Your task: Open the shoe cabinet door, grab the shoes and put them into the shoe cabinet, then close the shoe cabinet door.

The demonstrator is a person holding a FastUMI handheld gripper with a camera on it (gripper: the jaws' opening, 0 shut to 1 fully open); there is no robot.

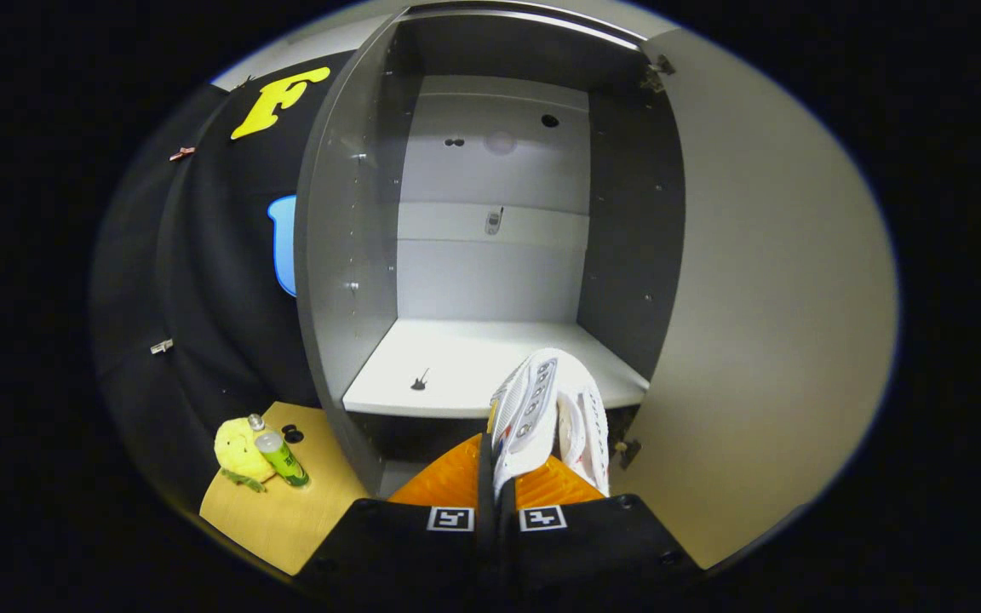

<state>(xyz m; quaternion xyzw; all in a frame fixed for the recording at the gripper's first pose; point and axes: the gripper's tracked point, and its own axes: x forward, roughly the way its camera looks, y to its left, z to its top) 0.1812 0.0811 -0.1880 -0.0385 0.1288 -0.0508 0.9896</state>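
Gripper points straight into the open shoe cabinet, level with the shelf. White shoes, 2 pressed side by side, laces showing, hang over the shelf's front edge. Jaws nearly together, clenched on the shoes. Door swung wide at right.

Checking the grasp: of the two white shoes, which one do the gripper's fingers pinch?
The gripper pinches the left shoe, the one showing its row of eyelets; the right shoe hangs beside it, over the cabinet shelf edge.
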